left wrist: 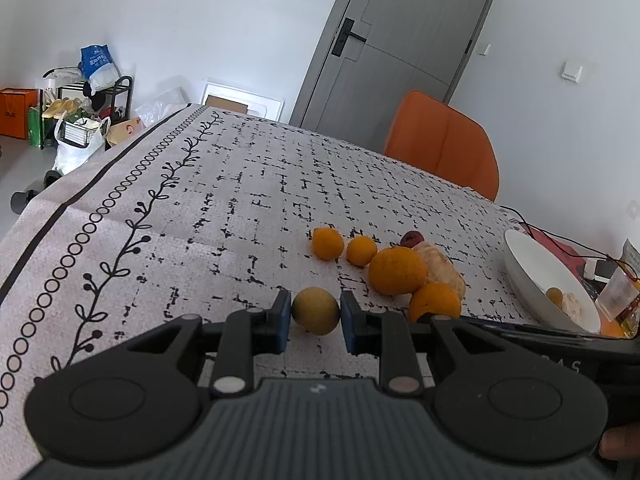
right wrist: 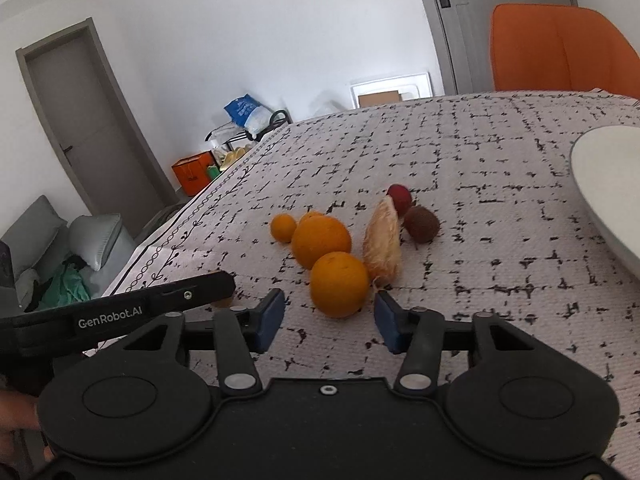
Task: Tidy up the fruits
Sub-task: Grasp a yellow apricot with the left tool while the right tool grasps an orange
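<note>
My left gripper point(left wrist: 316, 316) is shut on a small yellow-green round fruit point(left wrist: 315, 311), just above the patterned tablecloth. Beyond it lie two small oranges point(left wrist: 327, 243), a big orange point(left wrist: 397, 270), another orange point(left wrist: 434, 302), a peeled pale fruit point(left wrist: 442, 266) and a dark red fruit point(left wrist: 412, 238). A white bowl point(left wrist: 532, 280) at the right holds a little fruit. My right gripper point(right wrist: 329, 316) is open, its pads either side of the nearest orange point(right wrist: 339, 283). Behind lie the big orange point(right wrist: 321, 241), peeled fruit point(right wrist: 383, 246), a brown fruit point(right wrist: 421, 224) and the red fruit point(right wrist: 399, 196).
The white bowl's rim point(right wrist: 600, 184) fills the right edge of the right wrist view. An orange chair point(left wrist: 444, 140) stands at the table's far side. Cables and a clear cup point(left wrist: 616, 296) lie past the bowl. The left gripper's body point(right wrist: 120, 312) shows at the right view's left.
</note>
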Demonstrator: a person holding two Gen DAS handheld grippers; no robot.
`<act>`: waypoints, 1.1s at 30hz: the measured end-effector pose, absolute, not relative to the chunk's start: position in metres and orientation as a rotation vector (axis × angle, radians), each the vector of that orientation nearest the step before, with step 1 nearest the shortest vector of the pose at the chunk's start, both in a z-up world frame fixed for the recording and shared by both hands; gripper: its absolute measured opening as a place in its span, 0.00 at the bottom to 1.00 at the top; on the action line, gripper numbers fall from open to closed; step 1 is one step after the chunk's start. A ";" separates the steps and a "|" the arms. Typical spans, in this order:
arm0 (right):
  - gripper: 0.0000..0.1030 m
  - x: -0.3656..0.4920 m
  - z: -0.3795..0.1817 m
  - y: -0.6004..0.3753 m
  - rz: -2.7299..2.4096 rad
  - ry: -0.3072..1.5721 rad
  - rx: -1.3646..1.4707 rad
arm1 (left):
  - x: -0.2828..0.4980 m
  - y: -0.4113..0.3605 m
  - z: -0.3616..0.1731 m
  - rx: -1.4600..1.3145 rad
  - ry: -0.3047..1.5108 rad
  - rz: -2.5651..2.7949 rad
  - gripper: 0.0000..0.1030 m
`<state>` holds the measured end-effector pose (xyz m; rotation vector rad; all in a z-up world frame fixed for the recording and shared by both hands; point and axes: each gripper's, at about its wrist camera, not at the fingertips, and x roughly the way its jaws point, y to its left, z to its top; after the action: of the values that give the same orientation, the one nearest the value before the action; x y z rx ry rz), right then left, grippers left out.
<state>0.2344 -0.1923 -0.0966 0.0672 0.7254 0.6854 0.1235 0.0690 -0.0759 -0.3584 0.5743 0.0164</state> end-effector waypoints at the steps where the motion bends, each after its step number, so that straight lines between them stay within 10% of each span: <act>1: 0.47 0.235 -0.097 -0.192 0.685 0.729 0.065 | 0.123 0.069 -0.076 -0.358 0.574 0.016 0.24; 33: 0.31 0.234 -0.074 -0.245 0.605 0.617 0.176 | 0.128 0.024 -0.053 -0.283 0.553 -0.032 0.24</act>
<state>0.2338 -0.2447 -0.0740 0.1761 0.6171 0.6050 0.1279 0.0236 -0.0528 -0.2834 0.5534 -0.0324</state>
